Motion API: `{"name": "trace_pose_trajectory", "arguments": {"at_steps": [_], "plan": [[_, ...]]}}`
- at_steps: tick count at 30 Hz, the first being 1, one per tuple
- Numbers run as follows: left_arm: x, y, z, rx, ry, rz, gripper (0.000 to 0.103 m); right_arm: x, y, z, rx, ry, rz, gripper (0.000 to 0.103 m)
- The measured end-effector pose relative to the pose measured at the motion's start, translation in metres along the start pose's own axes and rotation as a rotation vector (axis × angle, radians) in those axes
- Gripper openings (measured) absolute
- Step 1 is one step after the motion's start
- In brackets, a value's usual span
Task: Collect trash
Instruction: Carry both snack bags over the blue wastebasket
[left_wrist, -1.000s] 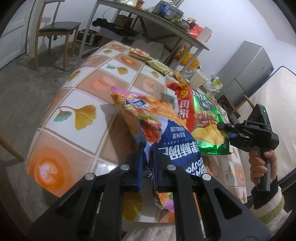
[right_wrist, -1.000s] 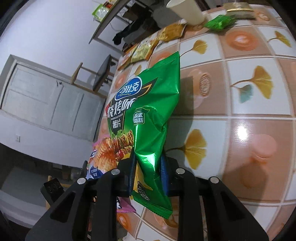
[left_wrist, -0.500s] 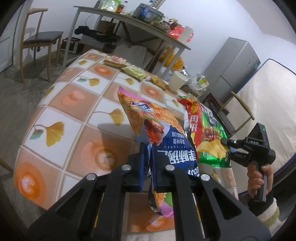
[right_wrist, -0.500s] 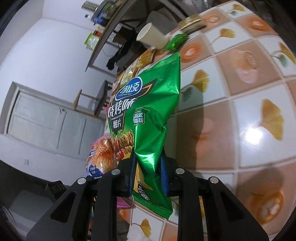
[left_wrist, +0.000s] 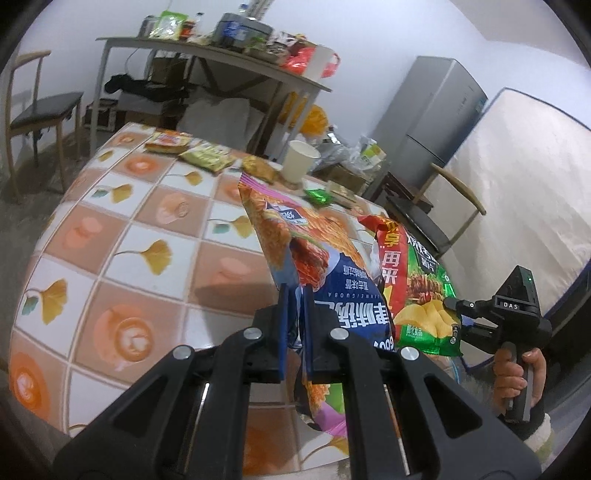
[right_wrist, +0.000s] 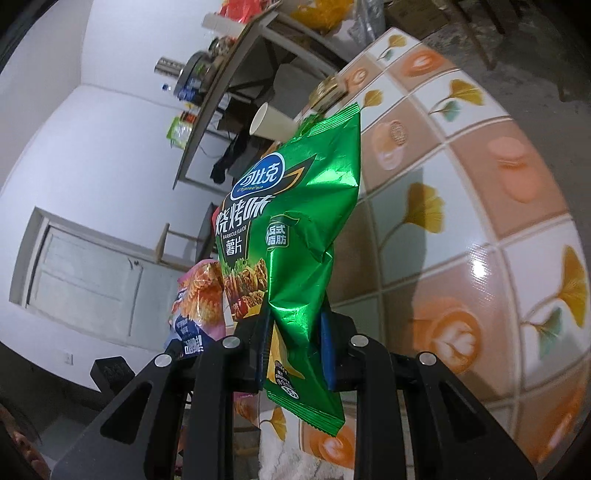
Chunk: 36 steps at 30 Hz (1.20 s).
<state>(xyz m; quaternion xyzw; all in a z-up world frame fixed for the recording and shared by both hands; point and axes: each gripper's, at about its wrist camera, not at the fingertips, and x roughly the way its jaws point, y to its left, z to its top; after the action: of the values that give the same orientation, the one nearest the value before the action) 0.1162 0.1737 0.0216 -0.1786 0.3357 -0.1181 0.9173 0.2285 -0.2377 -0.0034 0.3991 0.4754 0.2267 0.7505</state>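
the left tool (left_wrist: 293, 321) is clamped tight on the lower edge of an orange-and-blue snack bag (left_wrist: 314, 258), its pads nearly together. the right tool (right_wrist: 293, 347) is clamped on the bottom of a green chip bag (right_wrist: 306, 229), its pads a little apart around the crumpled foil. both bags stand roughly upright, long axis running away from the tools, held above the tiled table (left_wrist: 147, 258) (the green one is shiny, creased, printed with barbecue pictures). they hang side by side, near each other.
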Motion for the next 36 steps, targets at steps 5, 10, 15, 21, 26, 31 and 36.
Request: {"name": "trace_pose_trajectory", "arguments": {"at_steps": [5,10,15,21,26,31,36], "plan": [[0.008,-0.028,0.001,0.057,0.006,-0.012,0.005,-0.027,-0.010,-0.009,0.011,-0.037,-0.001,0.023],[0.016,-0.062,0.000,0.104,0.022,-0.055,0.005,-0.064,-0.018,-0.013,0.020,-0.105,0.002,0.023],[0.020,-0.103,0.003,0.180,0.014,-0.111,0.005,-0.114,-0.030,-0.019,0.041,-0.211,-0.004,0.023],[0.041,-0.172,0.003,0.282,0.039,-0.219,0.005,-0.206,-0.071,-0.043,0.116,-0.405,-0.049,0.023],[0.078,-0.240,-0.008,0.360,0.120,-0.321,0.005,-0.285,-0.126,-0.081,0.237,-0.574,-0.108,0.023],[0.112,-0.303,-0.030,0.419,0.200,-0.390,0.005,-0.338,-0.185,-0.120,0.376,-0.691,-0.159,0.023],[0.145,-0.352,-0.053,0.477,0.264,-0.421,0.005,-0.354,-0.236,-0.141,0.485,-0.729,-0.202,0.023]]}}
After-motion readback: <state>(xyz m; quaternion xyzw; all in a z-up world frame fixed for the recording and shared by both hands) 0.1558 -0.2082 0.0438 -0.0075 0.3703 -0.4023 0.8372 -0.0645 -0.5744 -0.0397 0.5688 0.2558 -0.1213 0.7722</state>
